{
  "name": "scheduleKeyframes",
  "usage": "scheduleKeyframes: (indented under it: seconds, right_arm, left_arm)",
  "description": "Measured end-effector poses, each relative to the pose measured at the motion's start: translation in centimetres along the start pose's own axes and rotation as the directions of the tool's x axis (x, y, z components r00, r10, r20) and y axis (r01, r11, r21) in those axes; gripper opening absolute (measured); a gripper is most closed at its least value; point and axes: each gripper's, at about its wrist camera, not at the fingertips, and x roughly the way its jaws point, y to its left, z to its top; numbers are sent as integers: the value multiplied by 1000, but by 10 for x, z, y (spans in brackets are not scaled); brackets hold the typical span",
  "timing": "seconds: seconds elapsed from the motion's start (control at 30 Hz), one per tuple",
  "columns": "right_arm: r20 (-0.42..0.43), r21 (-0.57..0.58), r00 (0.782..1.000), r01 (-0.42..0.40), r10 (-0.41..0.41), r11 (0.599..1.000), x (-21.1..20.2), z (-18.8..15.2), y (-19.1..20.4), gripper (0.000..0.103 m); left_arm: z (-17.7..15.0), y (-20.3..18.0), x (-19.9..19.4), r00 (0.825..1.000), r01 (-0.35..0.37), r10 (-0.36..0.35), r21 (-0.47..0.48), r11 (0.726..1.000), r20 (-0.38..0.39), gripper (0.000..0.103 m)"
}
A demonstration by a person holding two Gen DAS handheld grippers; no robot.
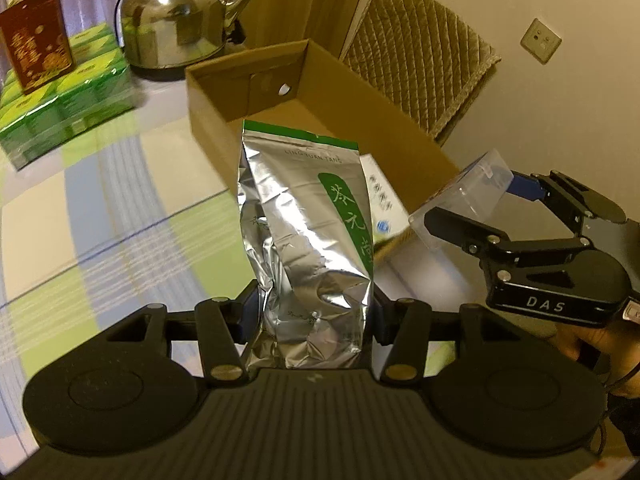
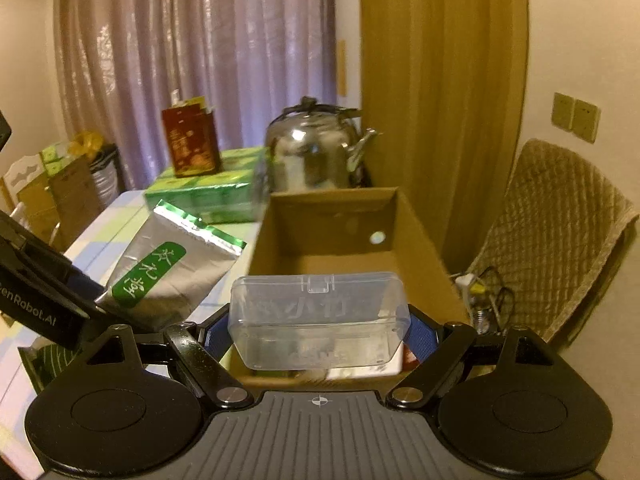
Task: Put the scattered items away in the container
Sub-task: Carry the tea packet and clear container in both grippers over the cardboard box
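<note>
My left gripper [image 1: 314, 316] is shut on a silver foil tea bag [image 1: 306, 240] with green label, held upright above the checked table just in front of the open cardboard box [image 1: 320, 80]. In the right wrist view the same tea bag [image 2: 160, 276] hangs left of the box [image 2: 416, 232]. My right gripper [image 2: 320, 330] is shut on a clear plastic case [image 2: 320, 318], held over the box's near end. From the left wrist view that clear case [image 1: 468, 196] and the right gripper [image 1: 486, 204] sit at the box's right near corner. A white packet [image 1: 380, 196] lies inside the box.
A steel kettle [image 1: 176, 20] stands behind the box. Stacked green packs [image 1: 64, 96] with a red-brown carton [image 1: 36, 44] on top fill the table's far left. A chair with a quilted cover [image 2: 560, 232] stands right of the box. A person's hand [image 1: 588, 344] holds the right gripper.
</note>
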Motion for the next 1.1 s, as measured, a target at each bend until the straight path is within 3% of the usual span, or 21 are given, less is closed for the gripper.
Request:
scheduleKeyframes:
  seconds: [0.43, 1.1]
  right_arm:
    - [8, 18, 1000, 17, -17, 1000, 31, 20, -47, 83]
    - [-4, 25, 999, 54, -54, 998, 99, 48, -90, 83]
  left_arm:
    - [48, -23, 39, 1000, 11, -10, -53, 999, 22, 48]
    - [101, -7, 97, 999, 10, -4, -152, 988, 40, 48]
